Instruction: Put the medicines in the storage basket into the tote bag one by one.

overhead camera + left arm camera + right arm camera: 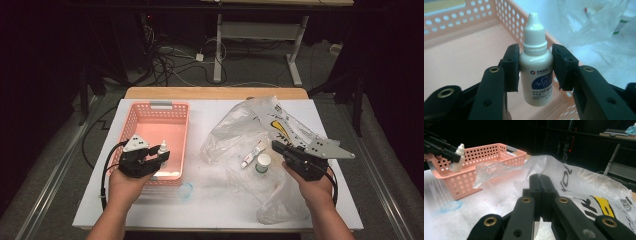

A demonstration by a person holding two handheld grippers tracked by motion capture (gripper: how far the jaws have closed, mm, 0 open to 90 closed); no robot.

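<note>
left hand-held gripper [535, 68] clamps dropper bottle [536, 67] at its shoulder, long axis upright, cap up, hanging over near right corner of pink basket [131, 117], floor straight below; right hand-held gripper [540, 195] fully closed, pinching plastic bag [574, 180], well apart on desk [150, 205]

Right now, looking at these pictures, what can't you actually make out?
- Dropper bottle: the small label print is blurred in the left gripper view, and its sides are covered by the left tongs.
- Small tube and jar: too small in the high view to read.
- Plastic bag: whether the shut right tongs pinch it is unclear in the right gripper view.
</note>
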